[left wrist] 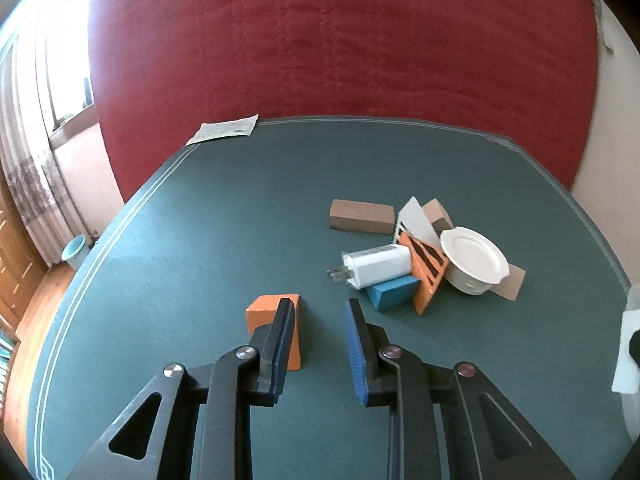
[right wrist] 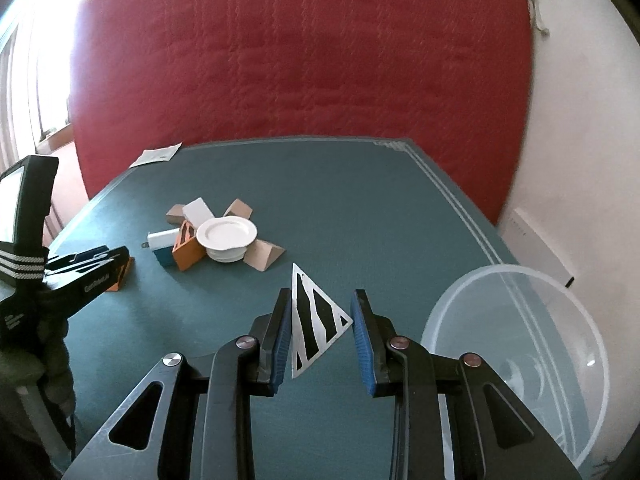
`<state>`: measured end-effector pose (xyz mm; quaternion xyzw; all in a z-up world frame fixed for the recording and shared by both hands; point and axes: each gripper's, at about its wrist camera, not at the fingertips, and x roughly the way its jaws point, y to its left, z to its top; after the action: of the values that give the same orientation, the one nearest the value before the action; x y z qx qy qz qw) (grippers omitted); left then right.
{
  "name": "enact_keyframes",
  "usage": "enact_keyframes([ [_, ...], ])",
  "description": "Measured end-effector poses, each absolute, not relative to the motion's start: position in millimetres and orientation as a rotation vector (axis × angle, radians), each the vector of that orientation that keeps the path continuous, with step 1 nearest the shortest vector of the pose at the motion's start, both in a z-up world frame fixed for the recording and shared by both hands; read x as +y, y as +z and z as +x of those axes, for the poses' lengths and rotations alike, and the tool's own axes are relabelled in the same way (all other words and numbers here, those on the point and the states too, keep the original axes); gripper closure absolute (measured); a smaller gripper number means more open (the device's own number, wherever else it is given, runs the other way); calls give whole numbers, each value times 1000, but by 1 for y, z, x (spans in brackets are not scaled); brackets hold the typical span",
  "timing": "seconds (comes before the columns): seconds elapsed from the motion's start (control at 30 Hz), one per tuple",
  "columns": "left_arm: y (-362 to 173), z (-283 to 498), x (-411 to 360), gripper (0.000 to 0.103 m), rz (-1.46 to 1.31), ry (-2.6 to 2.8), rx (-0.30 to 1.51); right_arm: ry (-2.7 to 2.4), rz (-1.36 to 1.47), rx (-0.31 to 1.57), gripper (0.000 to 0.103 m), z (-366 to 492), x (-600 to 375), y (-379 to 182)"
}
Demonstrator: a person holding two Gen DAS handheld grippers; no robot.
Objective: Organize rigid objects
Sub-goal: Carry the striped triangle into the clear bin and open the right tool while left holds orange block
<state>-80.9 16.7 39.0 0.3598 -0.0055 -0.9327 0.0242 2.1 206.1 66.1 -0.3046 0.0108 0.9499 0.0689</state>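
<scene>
A pile lies on the green table (left wrist: 200, 220): a brown block (left wrist: 362, 217), a white charger (left wrist: 378, 266), a blue block (left wrist: 394, 292), an orange striped wedge (left wrist: 428, 268) and a white bowl (left wrist: 474, 262). My left gripper (left wrist: 320, 308) is open, its left finger beside an orange block (left wrist: 266, 316). In the right wrist view, my right gripper (right wrist: 321, 300) is open around a white triangle with black stripes (right wrist: 314, 316) that stands between the jaws. The pile (right wrist: 216, 238) lies beyond to the left.
A clear plastic bin (right wrist: 516, 352) stands at the right, near the table's edge. A paper sheet (left wrist: 226, 129) lies at the far left corner. A red quilt (left wrist: 340, 40) hangs behind the table. My left gripper's body (right wrist: 80, 276) shows at the left of the right wrist view.
</scene>
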Motion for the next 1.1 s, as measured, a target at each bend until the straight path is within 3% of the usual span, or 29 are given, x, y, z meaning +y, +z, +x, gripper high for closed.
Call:
enact_keyframes([
  [1.1, 59, -36, 81, 79, 1197, -3095, -72, 2696, -852, 31, 73, 37, 263, 72],
])
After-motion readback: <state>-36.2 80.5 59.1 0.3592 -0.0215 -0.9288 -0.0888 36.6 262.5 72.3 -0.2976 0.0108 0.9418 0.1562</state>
